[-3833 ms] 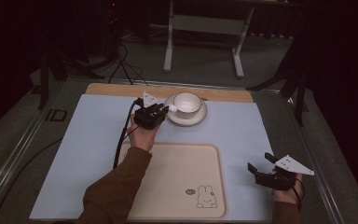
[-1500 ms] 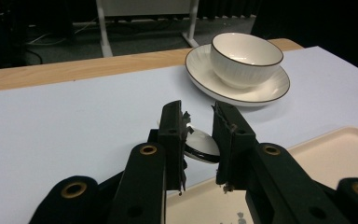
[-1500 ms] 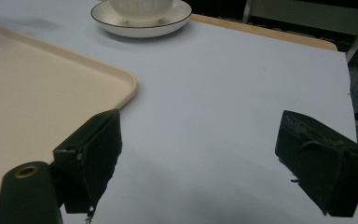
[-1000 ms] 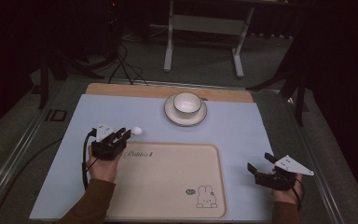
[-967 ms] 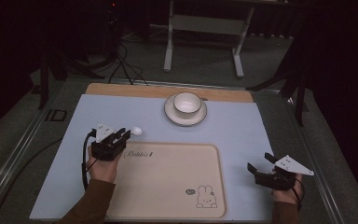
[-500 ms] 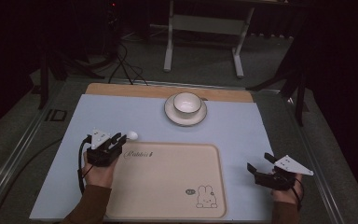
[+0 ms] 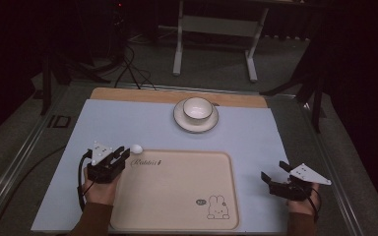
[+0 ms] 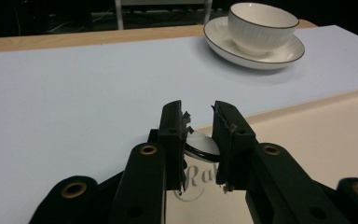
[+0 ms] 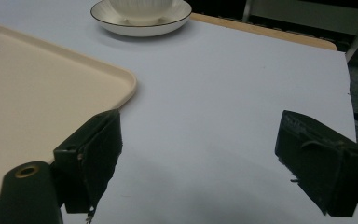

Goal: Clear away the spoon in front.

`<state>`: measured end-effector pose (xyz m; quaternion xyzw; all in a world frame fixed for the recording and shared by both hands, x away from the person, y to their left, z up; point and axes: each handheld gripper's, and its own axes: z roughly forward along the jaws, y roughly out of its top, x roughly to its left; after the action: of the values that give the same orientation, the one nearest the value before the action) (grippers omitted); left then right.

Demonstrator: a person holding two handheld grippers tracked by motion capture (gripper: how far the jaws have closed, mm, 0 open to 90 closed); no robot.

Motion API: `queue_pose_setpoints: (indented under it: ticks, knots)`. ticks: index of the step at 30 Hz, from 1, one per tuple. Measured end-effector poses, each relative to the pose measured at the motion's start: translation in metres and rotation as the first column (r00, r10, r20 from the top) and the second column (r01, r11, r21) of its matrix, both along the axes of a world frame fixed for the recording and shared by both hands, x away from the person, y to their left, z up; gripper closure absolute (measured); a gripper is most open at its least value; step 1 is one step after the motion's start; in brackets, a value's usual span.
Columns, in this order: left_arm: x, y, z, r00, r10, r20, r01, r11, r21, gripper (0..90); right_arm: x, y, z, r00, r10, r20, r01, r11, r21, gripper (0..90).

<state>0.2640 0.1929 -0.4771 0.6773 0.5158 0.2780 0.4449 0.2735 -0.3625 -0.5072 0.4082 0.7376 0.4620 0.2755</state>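
A small white spoon [image 7: 137, 148] with a dark rim sticks out of my left gripper [image 7: 123, 152], which is shut on it just off the tray's far left corner. In the left gripper view the spoon [image 8: 200, 145] sits pinched between the two black jaws of the left gripper [image 8: 199, 116], over the tray's printed lettering. A white ribbed cup [image 7: 197, 108] stands on its saucer [image 7: 179, 118] at the back middle. My right gripper [image 7: 274, 171] rests at the front right, open and holding nothing; its view shows the right gripper [image 9: 198, 149] with jaws wide apart over bare mat.
A beige tray [image 7: 177, 196] with a rabbit drawing lies at the front middle on a pale blue mat [image 7: 256, 137]. A wooden board edge [image 7: 128, 94] runs along the back. Beyond the table stand a frame's legs and cables on the floor.
The left gripper, which was at the cup earlier, has drifted left and toward the person with the spoon in it. The right gripper has stayed put.
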Motion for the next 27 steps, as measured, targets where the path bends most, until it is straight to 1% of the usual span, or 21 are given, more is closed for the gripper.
queue_pose_setpoints:
  ticks: [5,9,12,14,19,24,27]
  knots:
    - [-0.003,-0.001,-0.004,1.0,0.003,-0.01,-0.003,1.0,0.0,74.2,0.0,0.0,0.0,1.0,0.0,-0.002,0.0,1.0,0.001,14.4]
    - [-0.006,-0.003,-0.006,0.9999,0.01,-0.012,-0.009,0.9997,0.02,74.1,0.0,0.0,0.0,1.0,0.0,-0.002,0.0,1.0,0.0,14.4]
    - [-0.008,-0.005,-0.008,0.9998,0.012,-0.017,-0.012,0.9997,0.022,74.1,0.0,0.0,0.0,1.0,0.0,-0.002,0.0,1.0,0.001,14.4]
    - [-0.009,-0.006,-0.009,0.9996,0.012,-0.024,-0.011,0.9994,0.033,74.1,0.0,0.0,0.0,1.0,0.0,-0.003,0.0,1.0,0.001,14.4]
    - [-0.012,-0.008,-0.011,0.9995,0.016,-0.028,-0.015,0.999,0.041,73.9,0.0,0.0,0.0,1.0,0.001,-0.005,-0.001,1.0,0.0,14.4]
    - [-0.018,-0.01,-0.016,0.9987,0.019,-0.046,-0.016,0.9982,0.059,73.8,0.0,-0.001,0.0,1.0,-0.002,-0.002,0.002,1.0,0.003,14.4]
    - [-0.02,-0.01,-0.018,0.9984,0.02,-0.052,-0.017,0.9983,0.057,73.8,0.0,-0.001,0.0,1.0,-0.001,-0.001,0.001,1.0,0.002,14.4]
